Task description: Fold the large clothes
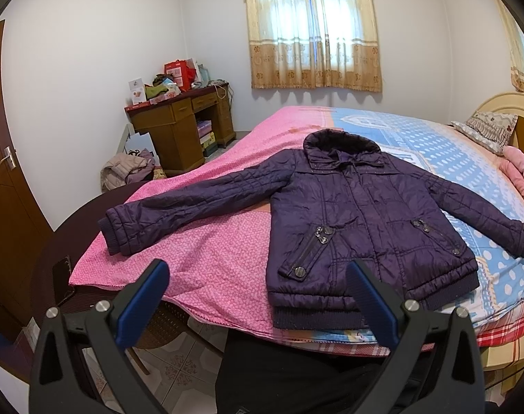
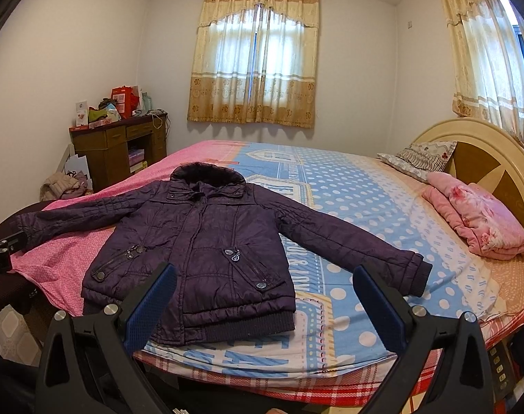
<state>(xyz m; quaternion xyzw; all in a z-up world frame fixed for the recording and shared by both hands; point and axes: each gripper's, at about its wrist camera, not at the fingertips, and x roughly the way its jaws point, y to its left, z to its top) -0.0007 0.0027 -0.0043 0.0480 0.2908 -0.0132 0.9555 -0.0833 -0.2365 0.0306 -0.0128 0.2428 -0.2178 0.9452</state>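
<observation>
A dark purple quilted jacket (image 1: 358, 214) lies flat and face up on the bed (image 1: 210, 258), sleeves spread to both sides and its fur-trimmed collar toward the window. In the right wrist view the jacket (image 2: 200, 241) fills the left half of the bed (image 2: 365, 207). My left gripper (image 1: 258, 283) hovers open before the jacket's hem, holding nothing. My right gripper (image 2: 265, 289) is open too, above the hem's right corner, near the right cuff (image 2: 417, 272).
A folded pink blanket (image 2: 476, 217) and a pillow (image 2: 417, 158) lie by the headboard (image 2: 486, 145). A cluttered wooden desk (image 1: 182, 120) stands in the far corner with a heap of clothes (image 1: 127, 169) on the floor. A phone (image 1: 63, 279) rests on a dark round table (image 1: 55, 241) at left.
</observation>
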